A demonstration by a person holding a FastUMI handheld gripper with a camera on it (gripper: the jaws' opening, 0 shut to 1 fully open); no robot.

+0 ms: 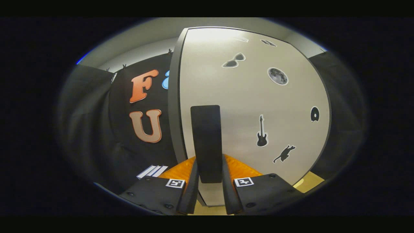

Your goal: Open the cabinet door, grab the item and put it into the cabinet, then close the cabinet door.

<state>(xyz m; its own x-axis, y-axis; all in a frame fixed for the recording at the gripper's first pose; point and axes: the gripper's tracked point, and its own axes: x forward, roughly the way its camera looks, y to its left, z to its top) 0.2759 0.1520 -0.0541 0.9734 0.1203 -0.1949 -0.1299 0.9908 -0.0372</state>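
Observation:
A white cabinet door (245,106) with several small dark stickers stands straight ahead of me. Near its left edge a black upright bar handle (205,136) is mounted. My gripper (209,158) reaches up to the lower end of that handle. One finger (193,181) presses on its left side and the other on its right, so the gripper is shut on the handle. The grey left edge of the door (173,97) shows as a narrow strip.
Black booth cloth hangs to the left of the cabinet and to its right. A few white strips (152,171) lie low at the left, beside the cabinet's foot. A pale tan surface (310,182) shows below the door's right corner.

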